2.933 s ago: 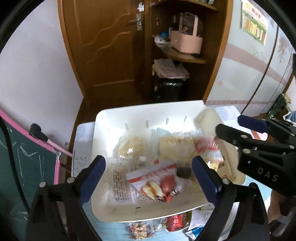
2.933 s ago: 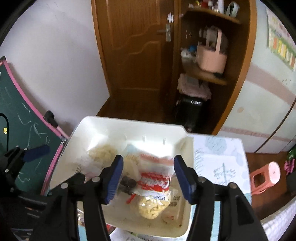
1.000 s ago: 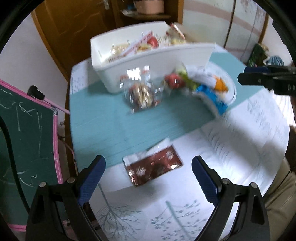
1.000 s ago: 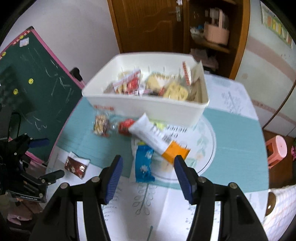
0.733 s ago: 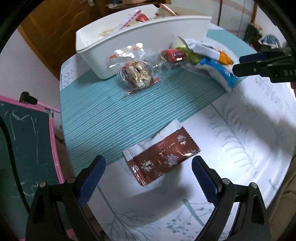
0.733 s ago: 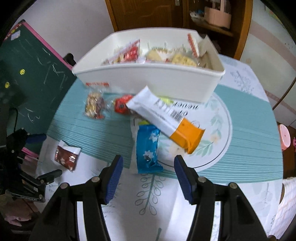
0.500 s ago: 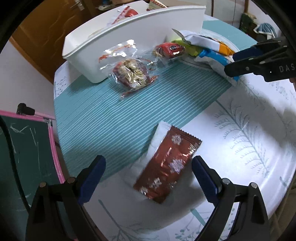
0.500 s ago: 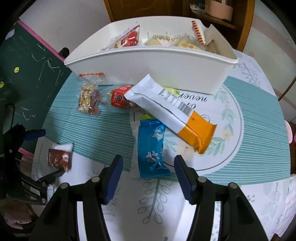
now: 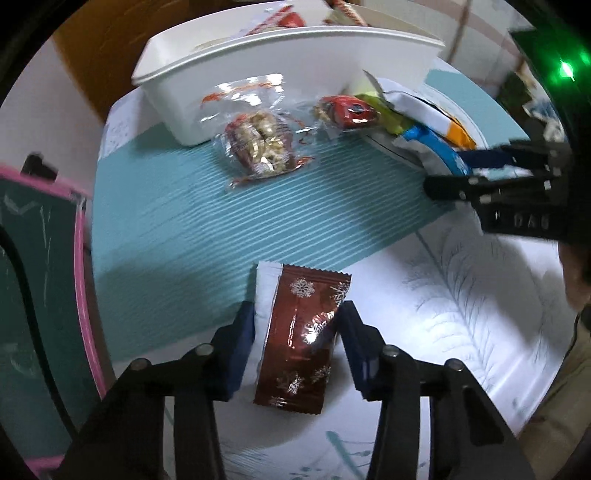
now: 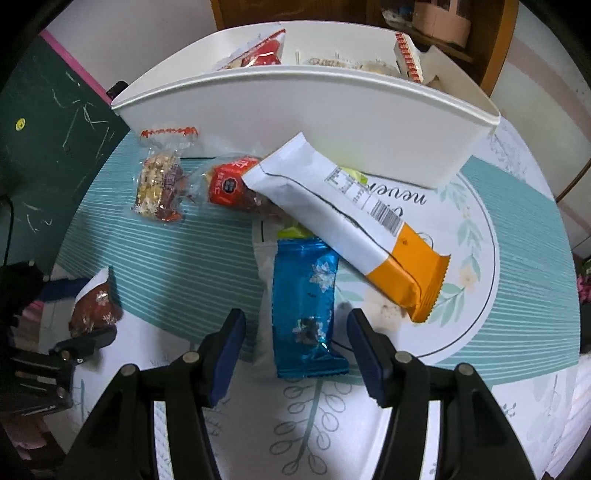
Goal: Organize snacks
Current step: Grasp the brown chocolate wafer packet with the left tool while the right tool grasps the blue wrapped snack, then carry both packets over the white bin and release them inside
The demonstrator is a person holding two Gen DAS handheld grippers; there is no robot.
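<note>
**A:** What are your tongs doing?

**B:** My left gripper (image 9: 297, 334) has just been closing, and its blue pads now press on both sides of the brown snowflake packet (image 9: 299, 339), low in the centre of the left wrist view. The packet is creased where the right pad meets it. My right gripper (image 10: 295, 345) stands with its jaws apart, one on each side of the blue snowflake packet (image 10: 304, 308); neither pad touches it.

**A:** What do they lie on?

**B:** A round table under a cloth (image 10: 535, 229) with teal stripes and white panels printed with leaves and branches. The brown packet lies on a white part, its top end just at the edge of the teal.

**A:** And the other snacks?

**B:** The white bin (image 10: 332, 110) fills the upper middle of the right wrist view, with packets showing over its rim. Against its front wall lie a clear bag of nut clusters (image 10: 159, 188), a red sweet (image 10: 229, 184), and a long white-and-orange wrapper (image 10: 351, 221) that overlaps the top end of the blue packet.

**A:** The room?

**B:** A green chalkboard with a pink frame (image 10: 48, 122) stands at the left edge. Brown wooden shelving (image 10: 491, 33) with a pink basket (image 10: 441, 16) is at the upper right, beside a pale wall.
</note>
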